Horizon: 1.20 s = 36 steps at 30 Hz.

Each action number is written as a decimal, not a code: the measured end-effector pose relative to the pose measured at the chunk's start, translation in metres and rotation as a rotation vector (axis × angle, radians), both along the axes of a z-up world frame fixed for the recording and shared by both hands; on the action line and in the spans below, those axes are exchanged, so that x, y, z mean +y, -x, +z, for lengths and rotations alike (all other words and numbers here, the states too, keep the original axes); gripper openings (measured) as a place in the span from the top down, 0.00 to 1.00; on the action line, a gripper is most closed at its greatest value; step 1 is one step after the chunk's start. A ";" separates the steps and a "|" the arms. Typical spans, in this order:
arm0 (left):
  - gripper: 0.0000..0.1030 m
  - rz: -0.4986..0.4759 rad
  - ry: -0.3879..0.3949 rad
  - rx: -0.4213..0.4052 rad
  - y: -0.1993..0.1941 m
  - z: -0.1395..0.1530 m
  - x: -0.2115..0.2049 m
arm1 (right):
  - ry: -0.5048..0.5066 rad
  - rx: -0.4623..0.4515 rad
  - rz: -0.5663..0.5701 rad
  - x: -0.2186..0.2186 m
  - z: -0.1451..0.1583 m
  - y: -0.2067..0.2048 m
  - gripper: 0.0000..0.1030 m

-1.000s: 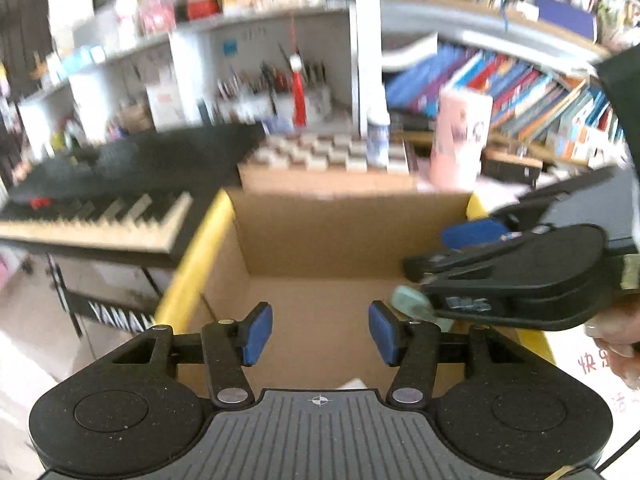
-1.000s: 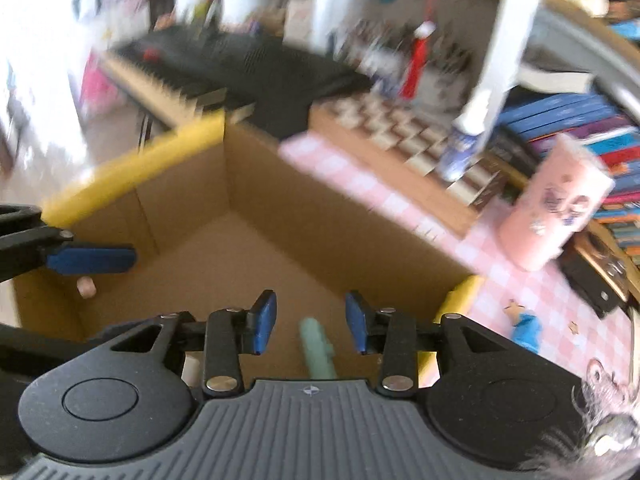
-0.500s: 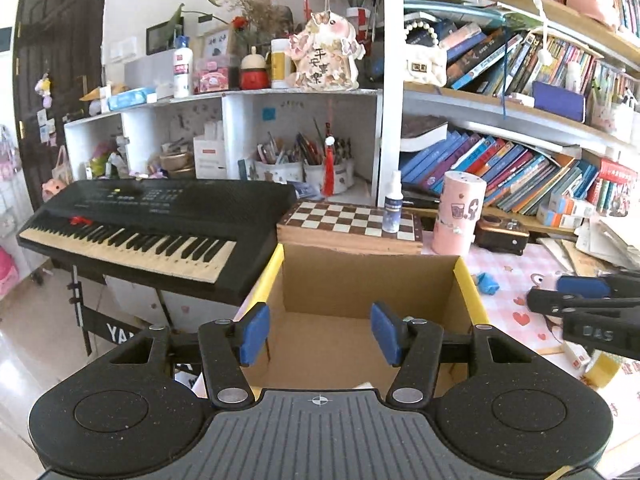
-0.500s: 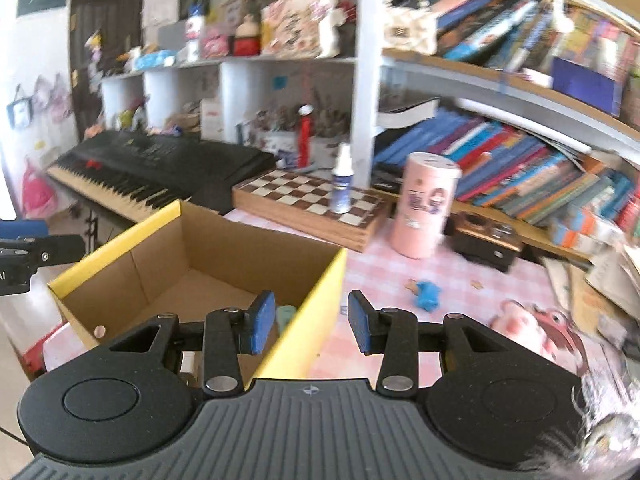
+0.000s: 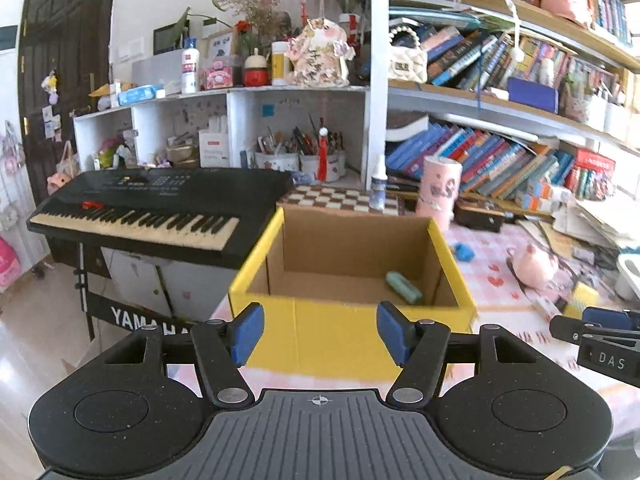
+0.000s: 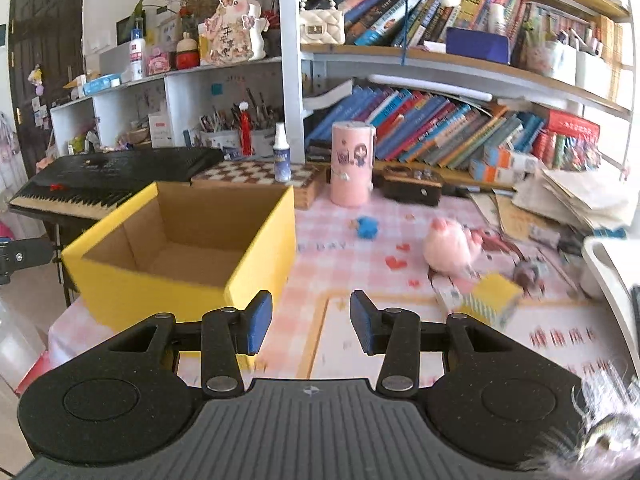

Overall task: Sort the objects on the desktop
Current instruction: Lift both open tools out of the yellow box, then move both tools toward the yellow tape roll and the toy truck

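Left wrist view is showing both grippers, left gripper (image 5: 320, 333) and right gripper (image 6: 311, 322), spreading empty-jawed, since the mint-green tube (image 5: 403, 287) is already lying inside the yellow cardboard box (image 5: 352, 330) at frame centre.

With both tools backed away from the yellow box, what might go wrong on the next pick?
1. The yellow block lies against a white carton and the pink plush; the right tool, open and empty, may catch a neighbour.
2. The box stands at the table's edge by the keyboard; a bump from the left tool might shift it.
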<state>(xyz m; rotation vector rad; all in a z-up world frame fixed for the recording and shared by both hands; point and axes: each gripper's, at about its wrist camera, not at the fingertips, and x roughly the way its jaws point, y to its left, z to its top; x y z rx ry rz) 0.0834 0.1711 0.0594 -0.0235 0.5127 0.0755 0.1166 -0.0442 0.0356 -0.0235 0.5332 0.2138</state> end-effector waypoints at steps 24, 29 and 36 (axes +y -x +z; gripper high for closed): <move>0.37 -0.179 -0.005 0.122 0.076 -0.048 -0.040 | 0.059 0.120 -0.098 0.000 -0.037 0.119 0.57; 0.37 -0.229 0.011 0.141 0.076 -0.051 -0.051 | 0.058 0.133 -0.148 -0.012 -0.037 0.127 0.56; 0.37 -0.287 0.017 0.151 0.072 -0.054 -0.069 | 0.063 0.138 -0.206 -0.030 -0.037 0.135 0.56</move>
